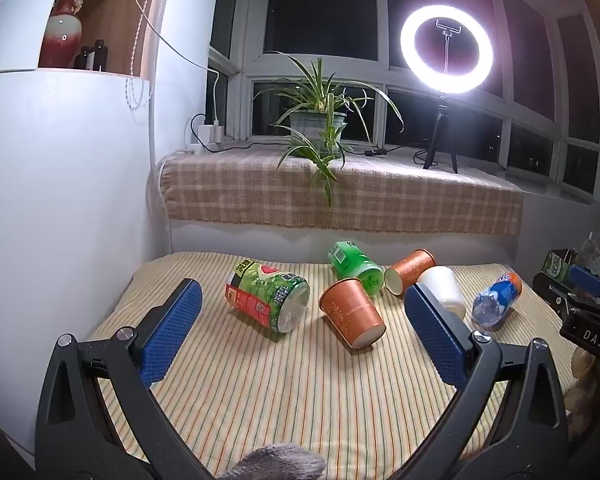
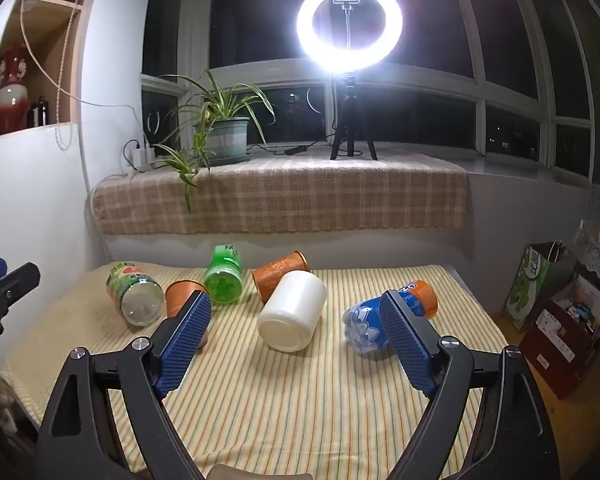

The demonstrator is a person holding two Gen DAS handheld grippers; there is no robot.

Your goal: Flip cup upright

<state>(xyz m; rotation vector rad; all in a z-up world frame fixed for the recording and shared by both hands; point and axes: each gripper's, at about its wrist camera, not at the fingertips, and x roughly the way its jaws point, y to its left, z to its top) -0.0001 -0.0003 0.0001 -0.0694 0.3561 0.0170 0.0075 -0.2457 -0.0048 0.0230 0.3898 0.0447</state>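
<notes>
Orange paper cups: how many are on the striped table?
2, both on their sides. The near orange cup lies mid-table; the far orange cup lies behind it, beside the white cup. None seems hidden.

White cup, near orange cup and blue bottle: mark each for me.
white cup (image 2: 292, 312), right wrist view, on its side wall.
near orange cup (image 1: 350, 312), left wrist view, mid side wall.
blue bottle (image 2: 362, 326), right wrist view, on its clear ribbed base end.

— What lights the room?
— A glowing white ring light on a black tripod (image 2: 350, 28), standing on the checked-cloth window ledge (image 2: 300, 196).
— Beside it?
— A potted green spider plant (image 2: 220, 128), before dark night windows (image 2: 260, 8).
</notes>
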